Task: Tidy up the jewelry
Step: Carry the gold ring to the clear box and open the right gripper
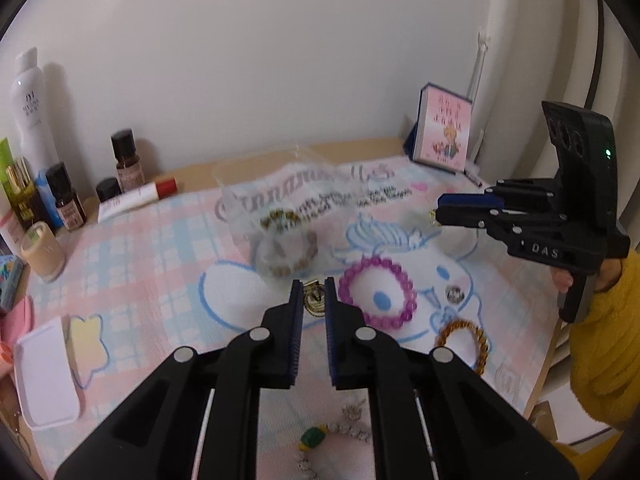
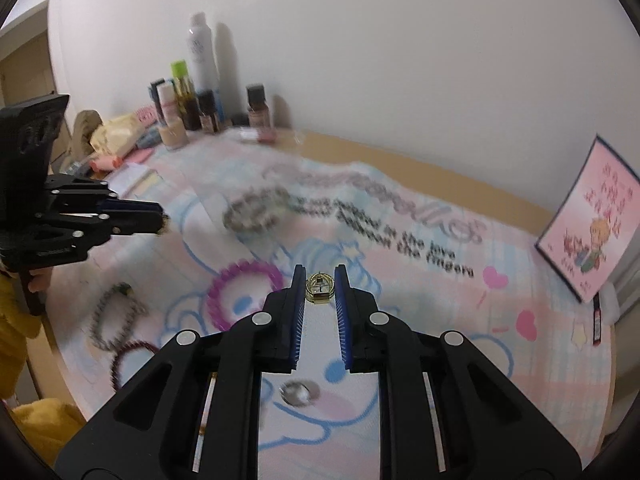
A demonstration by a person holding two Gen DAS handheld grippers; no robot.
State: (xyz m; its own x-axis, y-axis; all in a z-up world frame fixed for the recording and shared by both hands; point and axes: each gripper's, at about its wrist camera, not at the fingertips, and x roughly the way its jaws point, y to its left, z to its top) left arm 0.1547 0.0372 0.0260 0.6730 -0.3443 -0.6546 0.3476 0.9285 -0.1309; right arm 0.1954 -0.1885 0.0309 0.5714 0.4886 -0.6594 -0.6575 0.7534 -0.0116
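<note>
— Where does our left gripper (image 1: 313, 283) stand?

— Just left of the purple bracelet (image 1: 378, 294), with its fingers pinched on a gold pendant (image 1: 314, 300) right at the tips.

— And our right gripper (image 2: 319, 270)?

— To the right of the purple bracelet and a little beyond it, clamped on a gold charm (image 2: 320, 289) between the tips.

— What do we get from one camera only?

— Our left view alone shows the clear box (image 1: 276, 208) of beads sharply, behind the purple bracelet, and an amber bracelet (image 1: 464, 340) nearer us on its right. In our right view that box is only a blur.
</note>
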